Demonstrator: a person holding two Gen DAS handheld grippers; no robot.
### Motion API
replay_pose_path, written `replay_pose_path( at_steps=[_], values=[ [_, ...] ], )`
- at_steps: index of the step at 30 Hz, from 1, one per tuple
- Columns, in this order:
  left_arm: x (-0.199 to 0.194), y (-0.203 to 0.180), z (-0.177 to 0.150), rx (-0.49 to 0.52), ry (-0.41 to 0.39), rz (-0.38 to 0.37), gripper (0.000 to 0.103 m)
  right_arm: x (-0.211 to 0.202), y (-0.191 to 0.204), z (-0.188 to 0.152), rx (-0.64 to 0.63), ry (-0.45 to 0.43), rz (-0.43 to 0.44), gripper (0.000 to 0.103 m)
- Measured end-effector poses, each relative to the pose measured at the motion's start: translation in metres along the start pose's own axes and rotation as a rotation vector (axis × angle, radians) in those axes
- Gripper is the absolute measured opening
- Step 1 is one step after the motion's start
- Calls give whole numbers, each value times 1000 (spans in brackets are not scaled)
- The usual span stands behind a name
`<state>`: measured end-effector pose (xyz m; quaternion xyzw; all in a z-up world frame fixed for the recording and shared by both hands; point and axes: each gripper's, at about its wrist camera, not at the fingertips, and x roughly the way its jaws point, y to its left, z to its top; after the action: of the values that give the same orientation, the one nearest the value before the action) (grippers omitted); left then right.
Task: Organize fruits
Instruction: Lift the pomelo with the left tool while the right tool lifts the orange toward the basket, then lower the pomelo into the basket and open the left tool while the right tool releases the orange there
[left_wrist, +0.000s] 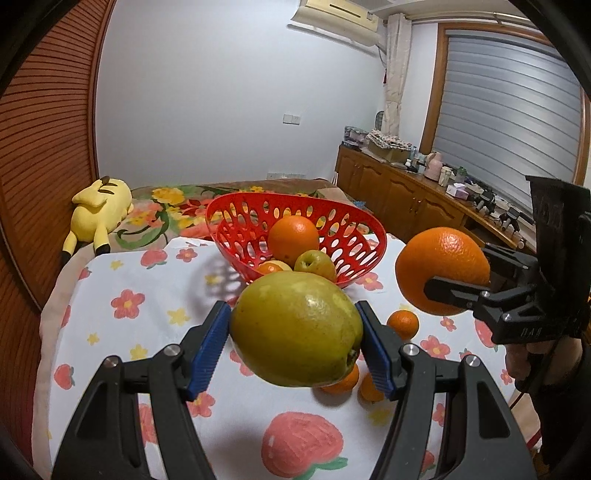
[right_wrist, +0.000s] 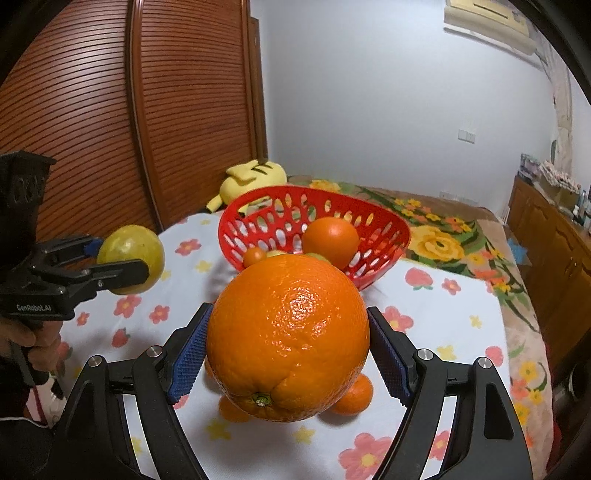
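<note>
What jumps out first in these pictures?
Two fruits held in mid-air: a big orange in the right hand-held gripper, a yellow-green pear in the left hand-held gripper. Behind them a red basket with fruit stands on a flowered cloth.

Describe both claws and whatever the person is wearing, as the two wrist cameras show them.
Both claws, left and right, are matte black angular plastic with silver pivot bolts and ribbed blue pads. White "GenRobot.AI" lettering marks the left one's side. A thin dark cable hangs below each handle. Sleeves look dark; little else shows.
</note>
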<state>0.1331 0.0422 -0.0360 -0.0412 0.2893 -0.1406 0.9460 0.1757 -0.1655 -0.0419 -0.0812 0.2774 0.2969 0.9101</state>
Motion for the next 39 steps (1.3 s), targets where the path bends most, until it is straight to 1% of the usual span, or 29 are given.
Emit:
replay_pose_path(
  at_steps=[6,13,22,31,39],
  values=[
    [1,-4,10,20,-15,-9,67,-1,-3,15,-17,-12,-3,82],
    [17,-3,23,37,-11,-12,67,10,-12,30,-36,-4,-9,82],
    [47,-1,37,51,25,-10,67,38,-26,46,-66,30,-21,82],
    [77,6,54,60,53,-5,67,75,-41,62,-101,80,-15,82],
    [102,10,63,67,78,-1,67,111,-54,65,-128,148,-20,82]
  ],
)
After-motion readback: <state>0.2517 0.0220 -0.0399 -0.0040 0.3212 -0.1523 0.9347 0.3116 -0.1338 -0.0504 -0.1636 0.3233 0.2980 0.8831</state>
